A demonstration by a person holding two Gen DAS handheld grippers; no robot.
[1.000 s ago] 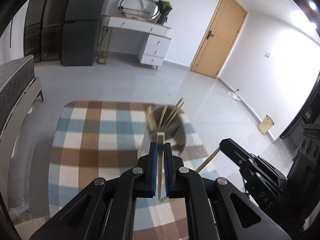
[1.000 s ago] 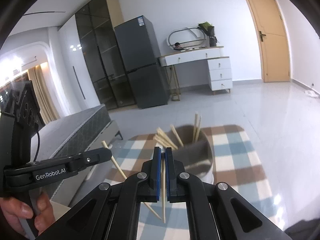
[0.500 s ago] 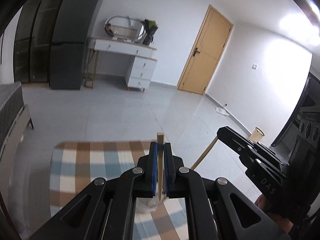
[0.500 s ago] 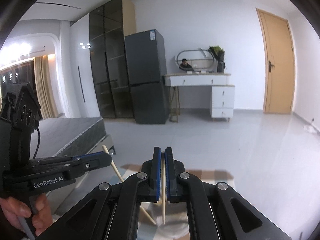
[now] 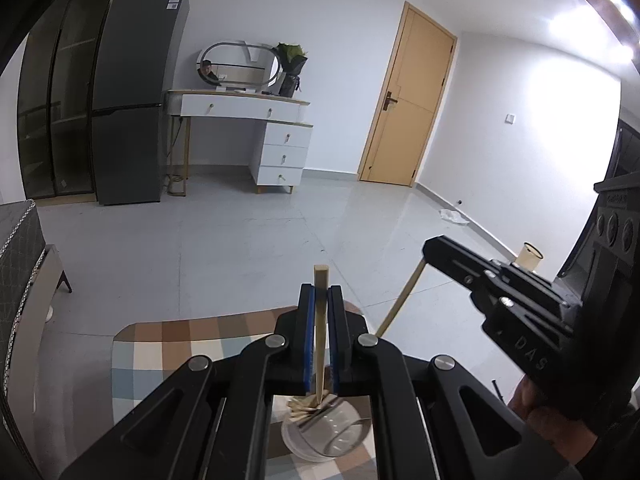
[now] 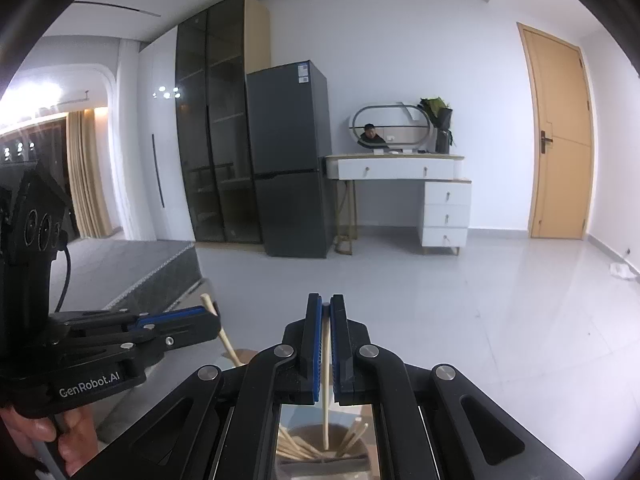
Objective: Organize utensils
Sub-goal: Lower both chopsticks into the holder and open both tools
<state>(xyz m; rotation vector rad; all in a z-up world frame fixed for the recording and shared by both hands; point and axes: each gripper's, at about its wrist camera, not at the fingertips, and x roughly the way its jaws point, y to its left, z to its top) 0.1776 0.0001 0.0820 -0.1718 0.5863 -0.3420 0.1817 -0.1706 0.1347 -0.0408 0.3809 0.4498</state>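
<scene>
Change: both grippers have tilted up since a second ago; the checked cloth that filled the lower views has slid down to a strip, and the cup now sits low between each gripper's arms.
Left gripper [image 5: 321,296]: pressed together on a chopstick [image 5: 320,332], which runs upright between the blue pads.
Left chopstick: pale wood, square-cut blunt top standing just above the fingertips; its lower end hangs below the jaws, over the cup [image 5: 326,432].
Right gripper [image 6: 326,306]: pinching a second chopstick [image 6: 326,376], a thin pale stick, nearly upright between the pads.
Right chopstick: its lower end reaches down into the mouth of the cup [image 6: 324,446]; the top end is hidden between the pads.
Cup: round and grey-white, directly beneath both grippers, with a loose bundle of other pale sticks [image 5: 306,412] leaning inside.
Cloth [image 5: 168,356]: brown, blue and white checks, under the cup, below and left of the left gripper.
Other gripper in view: the right one appears to the right of the left gripper, with its stick slanting down from the jaws; the left one appears low to the left of the right gripper, held by a hand [image 6: 44,436].
</scene>
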